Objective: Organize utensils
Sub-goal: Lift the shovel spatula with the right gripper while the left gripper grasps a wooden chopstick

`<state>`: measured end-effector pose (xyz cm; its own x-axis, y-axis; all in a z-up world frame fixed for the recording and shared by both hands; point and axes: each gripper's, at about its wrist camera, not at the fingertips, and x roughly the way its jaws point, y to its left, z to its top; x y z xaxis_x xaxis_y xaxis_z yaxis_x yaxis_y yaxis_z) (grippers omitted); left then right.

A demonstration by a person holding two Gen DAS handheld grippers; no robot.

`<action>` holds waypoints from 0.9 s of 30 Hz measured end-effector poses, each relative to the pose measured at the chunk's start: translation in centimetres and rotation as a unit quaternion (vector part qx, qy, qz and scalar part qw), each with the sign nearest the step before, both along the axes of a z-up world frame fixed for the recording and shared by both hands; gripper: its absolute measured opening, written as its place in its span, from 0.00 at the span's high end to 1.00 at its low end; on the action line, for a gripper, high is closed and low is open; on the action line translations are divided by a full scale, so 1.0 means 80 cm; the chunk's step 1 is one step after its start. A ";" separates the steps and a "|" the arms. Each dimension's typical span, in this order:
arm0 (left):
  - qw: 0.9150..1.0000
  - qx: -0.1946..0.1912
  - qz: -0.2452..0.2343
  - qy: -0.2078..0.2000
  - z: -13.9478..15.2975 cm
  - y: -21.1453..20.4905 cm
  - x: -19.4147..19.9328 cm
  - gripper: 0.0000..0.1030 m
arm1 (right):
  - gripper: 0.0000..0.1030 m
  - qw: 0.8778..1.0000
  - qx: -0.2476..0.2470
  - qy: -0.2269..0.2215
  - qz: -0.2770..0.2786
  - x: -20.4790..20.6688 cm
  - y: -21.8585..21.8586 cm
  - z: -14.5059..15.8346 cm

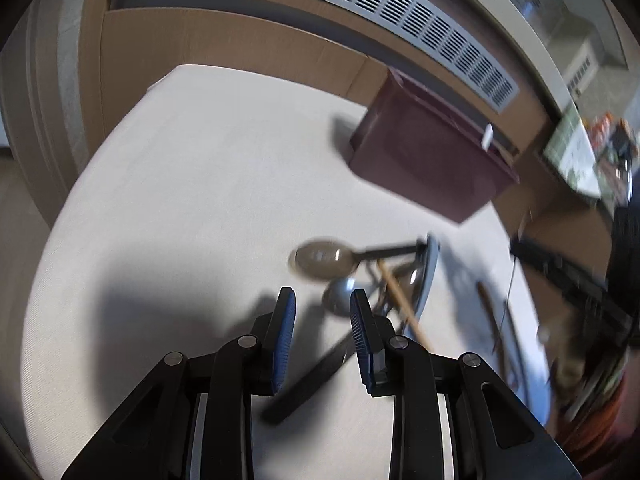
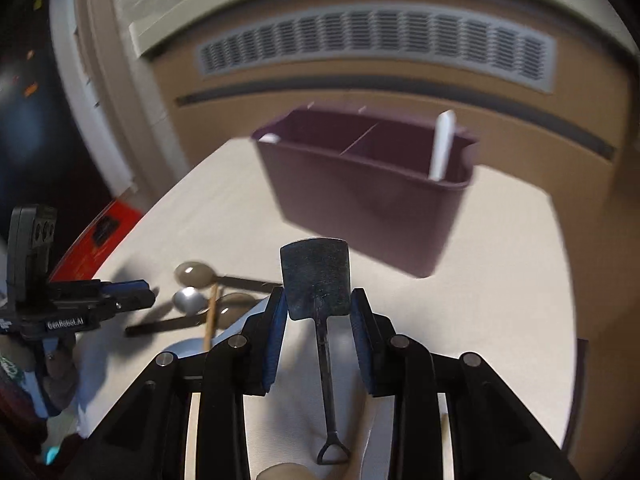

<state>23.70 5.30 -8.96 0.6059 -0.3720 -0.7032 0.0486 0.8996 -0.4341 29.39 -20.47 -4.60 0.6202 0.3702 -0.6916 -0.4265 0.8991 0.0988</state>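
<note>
A maroon two-compartment utensil bin (image 2: 368,184) stands on the white table, with a white utensil (image 2: 442,146) in its right compartment; it also shows in the left wrist view (image 1: 428,160). My right gripper (image 2: 318,300) is shut on a small dark metal shovel-shaped spatula (image 2: 316,280), blade pointing up toward the bin. My left gripper (image 1: 322,300) is open and empty, just short of a pile of spoons (image 1: 340,296) and a wooden chopstick (image 1: 404,304) on a pale blue plate (image 1: 430,268). It also shows in the right wrist view (image 2: 132,292).
A brown cabinet with a grey vent grille (image 2: 376,44) runs behind the table. A red object (image 2: 100,236) lies past the table's left edge. Clutter (image 1: 600,144) sits on a counter at the far right.
</note>
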 end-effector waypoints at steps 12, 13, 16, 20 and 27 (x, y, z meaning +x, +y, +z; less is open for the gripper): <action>0.994 -0.053 0.082 0.044 -0.026 0.005 0.050 0.73 | 0.72 0.998 0.030 -0.008 -0.046 -0.009 -0.023 -0.010; 0.994 -0.054 0.081 0.041 -0.027 0.001 0.051 0.78 | 0.72 0.998 0.032 -0.011 -0.048 -0.011 -0.023 -0.010; 0.996 -0.032 0.073 0.026 -0.023 -0.010 0.054 0.92 | 0.72 0.997 0.037 -0.023 -0.059 -0.018 -0.026 -0.005; 0.996 0.033 0.058 -0.063 0.026 -0.026 0.036 0.93 | 0.72 0.996 0.043 -0.041 -0.068 -0.026 -0.030 0.010; 0.984 0.093 0.028 -0.153 0.107 -0.040 0.006 0.94 | 0.72 0.994 0.033 -0.075 -0.071 -0.038 -0.026 0.034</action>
<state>24.19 2.09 -0.41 0.8150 -0.2152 -0.5380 0.1001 0.9668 -0.2351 26.36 -22.52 -1.85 0.7633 0.3133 -0.5650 -0.3099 0.9449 0.1054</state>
